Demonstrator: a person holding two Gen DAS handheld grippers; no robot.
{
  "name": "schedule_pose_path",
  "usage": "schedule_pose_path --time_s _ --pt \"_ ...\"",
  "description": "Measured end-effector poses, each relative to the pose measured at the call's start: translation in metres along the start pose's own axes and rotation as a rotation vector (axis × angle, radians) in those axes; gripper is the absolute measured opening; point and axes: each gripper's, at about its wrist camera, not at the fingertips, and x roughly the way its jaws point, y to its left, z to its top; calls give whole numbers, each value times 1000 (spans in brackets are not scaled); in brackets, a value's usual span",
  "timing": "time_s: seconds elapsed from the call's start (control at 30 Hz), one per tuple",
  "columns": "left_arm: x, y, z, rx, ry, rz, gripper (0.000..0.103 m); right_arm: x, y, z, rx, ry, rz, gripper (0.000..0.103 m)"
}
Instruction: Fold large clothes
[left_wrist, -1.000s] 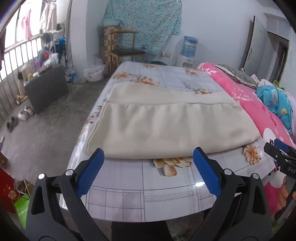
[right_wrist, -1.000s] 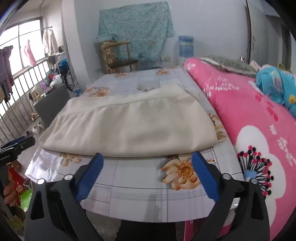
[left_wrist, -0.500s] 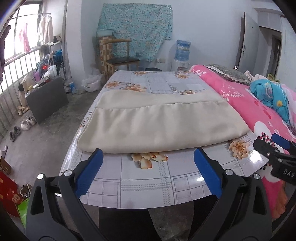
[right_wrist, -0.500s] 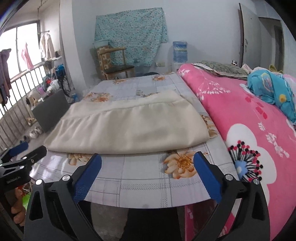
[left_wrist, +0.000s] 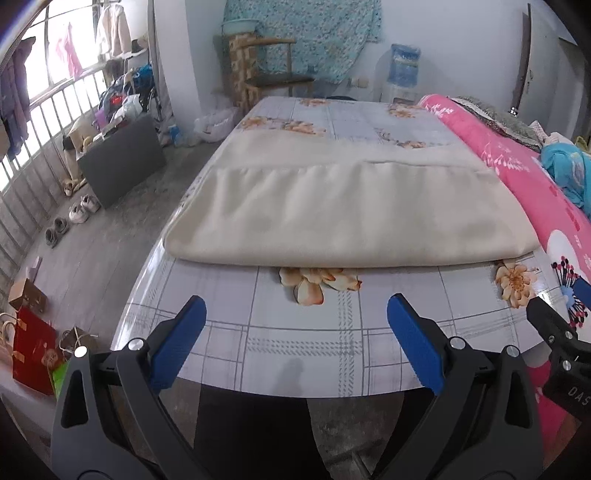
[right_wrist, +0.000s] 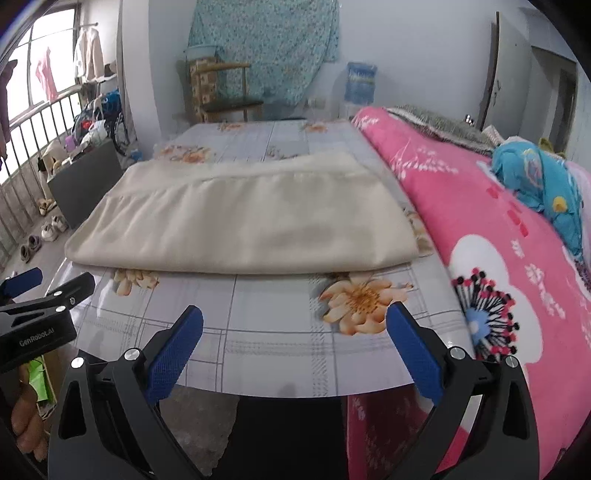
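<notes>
a: pulled back from the cream garment (left_wrist: 332, 206). more bare floral desk (left_wrist: 295, 332) showing in the lower middle of the frame than a second ago, the folded near edge now sitting higher up in the picture.

b: agreed. left gripper (left_wrist: 295, 332) spread wide, nothing between the blue pads, hovering over the near rim of the desk. same for the right gripper (right_wrist: 295, 339): wide apart, empty, well short of the cloth.

a: garment itself unmoved? still lying flat across the middle of the desk, doubled over, seam band running along the far side, near fold rounded and even.

b: looks unmoved. only the viewpoint shifted, backward and a little up. right gripper's black tip also visible at the lower right edge of the left view, lower and closer in than before.

a: meaning for the task: probably a finished fold, released and stepped away from. still wide left to right, so likely another fold across the width to come, or done with this piece. hard to say which.

b: pink blanket (right_wrist: 498, 229) along the right, untouched, just beside the garment's right end.
</notes>
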Motion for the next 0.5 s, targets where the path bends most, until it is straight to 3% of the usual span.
schedule_pose_path --time_s 0.5 --pt "11 -12 -3 42 54 7 95 12 7 2 5 46 27 97"
